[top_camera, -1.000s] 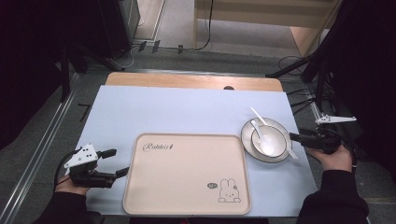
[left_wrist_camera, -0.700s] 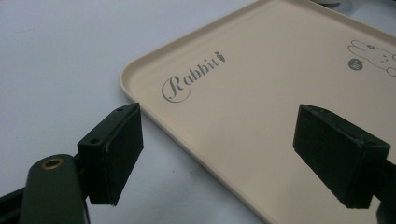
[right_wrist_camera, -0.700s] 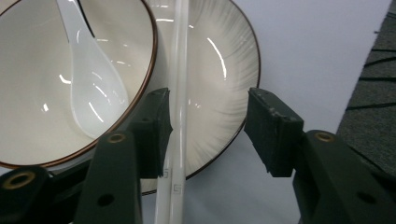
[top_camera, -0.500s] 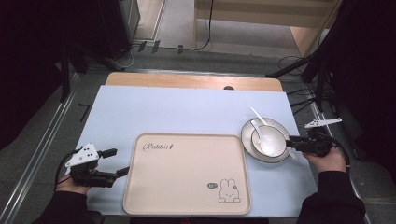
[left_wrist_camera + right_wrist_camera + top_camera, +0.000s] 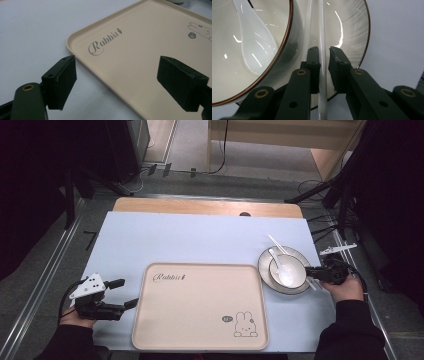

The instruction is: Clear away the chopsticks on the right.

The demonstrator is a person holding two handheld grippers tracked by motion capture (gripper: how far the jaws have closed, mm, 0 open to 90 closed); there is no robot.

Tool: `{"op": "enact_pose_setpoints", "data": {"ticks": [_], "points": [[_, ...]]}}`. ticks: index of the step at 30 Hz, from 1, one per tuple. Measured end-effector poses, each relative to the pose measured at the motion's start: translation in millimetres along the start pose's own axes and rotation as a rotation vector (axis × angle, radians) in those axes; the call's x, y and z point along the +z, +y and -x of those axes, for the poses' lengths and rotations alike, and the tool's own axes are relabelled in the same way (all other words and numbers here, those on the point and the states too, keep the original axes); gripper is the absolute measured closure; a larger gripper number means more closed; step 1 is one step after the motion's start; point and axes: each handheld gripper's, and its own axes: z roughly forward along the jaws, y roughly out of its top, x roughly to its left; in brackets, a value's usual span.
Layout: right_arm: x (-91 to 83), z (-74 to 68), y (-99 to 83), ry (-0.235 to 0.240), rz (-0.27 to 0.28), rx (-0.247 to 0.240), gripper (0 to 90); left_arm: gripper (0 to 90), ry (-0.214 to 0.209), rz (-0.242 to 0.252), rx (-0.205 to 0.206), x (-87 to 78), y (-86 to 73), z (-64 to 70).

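Note:
A beige tray (image 5: 200,315) printed with "Rabbit" and a bunny lies at the table's front middle. To its right a plate (image 5: 263,263) carries a brown-rimmed bowl (image 5: 301,272) with a white spoon (image 5: 281,266) in it. Two white chopsticks (image 5: 275,243) lie across the plate beside the bowl. My right gripper (image 5: 310,271) is at the plate's right rim, shut on one chopstick (image 5: 322,30) over the plate (image 5: 352,32), next to the bowl (image 5: 227,77) and spoon (image 5: 254,42). My left gripper (image 5: 126,293) stands open at the tray's left edge (image 5: 75,53), one jaw over the tray.
A pale blue mat (image 5: 200,237) covers the table, and a strip of wooden tabletop (image 5: 200,206) shows at the back. Cables and stand legs (image 5: 320,195) sit on the floor beyond the table's far right corner.
My right gripper has moved left from beside the plate to its rim and closed on a chopstick. The left gripper has stayed in place, open.

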Motion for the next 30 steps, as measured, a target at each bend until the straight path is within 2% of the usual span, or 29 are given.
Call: {"op": "enact_pose_setpoints", "data": {"ticks": [6,9,13,17,19,20,22,23,26,27,30], "points": [[4.6,3.9,2.1,0.041,0.005,0.032,83.9,16.4,-0.002,-0.001,0.002,0.0,0.1,0.0],[3.2,4.4,1.6,0.045,-0.003,0.032,84.2,16.4,0.0,0.002,-0.003,-0.3,-0.2,0.0],[-3.7,5.2,3.9,0.046,-0.009,0.072,84.5,16.4,-0.002,0.002,0.0,-0.5,-0.1,0.2],[-15.4,3.3,10.8,0.018,0.018,0.089,84.7,16.4,0.002,0.001,0.001,-1.3,-0.2,0.5],[-22.5,0.1,16.4,0.002,0.022,0.133,84.8,16.4,0.003,0.001,0.0,-1.1,-0.4,0.3],[-22.5,0.1,16.4,0.002,0.022,0.133,84.8,16.4,0.003,0.001,0.0,-1.0,-0.4,0.3],[-28.6,-3.1,20.7,-0.014,0.03,0.178,84.8,16.4,0.002,0.001,0.0,-1.2,-0.3,0.4],[-30.8,-5.0,21.9,-0.019,0.036,0.186,84.7,16.4,0.003,0.002,0.0,-1.2,-0.3,0.4],[-40.2,-15.5,25.5,-0.046,0.072,0.194,84.8,16.4,0.004,0.0,-0.002,-1.7,-0.3,0.5],[-46.0,-23.4,27.4,-0.06,0.086,0.209,84.8,16.4,0.005,0.002,-0.004,-2.0,-0.2,0.7],[-51.4,-31.4,28.3,-0.058,0.104,0.228,84.8,16.3,0.004,0.005,-0.005,-2.1,0.0,1.3]]}}
